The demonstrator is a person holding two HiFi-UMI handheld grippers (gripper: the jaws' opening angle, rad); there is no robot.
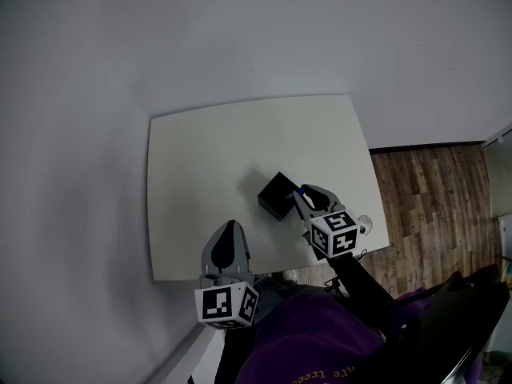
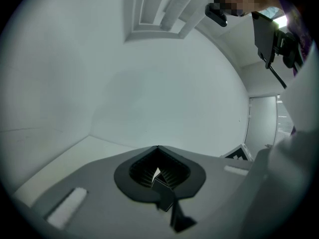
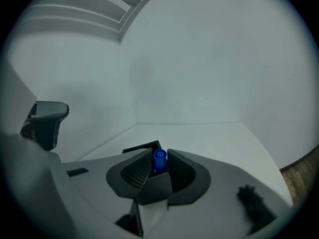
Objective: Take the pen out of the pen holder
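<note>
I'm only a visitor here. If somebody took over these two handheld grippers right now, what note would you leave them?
Left gripper: jaws together, nothing in them, held over the near edge of the table, away from the work.
Right gripper: jaws shut on the blue pen, right beside the black pen holder.
Done: pen gripped.
Left: lift it clear. I cannot tell whether its lower end is out of the holder.

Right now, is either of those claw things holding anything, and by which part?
The right gripper has its jaws closed on the pen, just below its blue end. The left gripper has its jaws shut on nothing.
</note>
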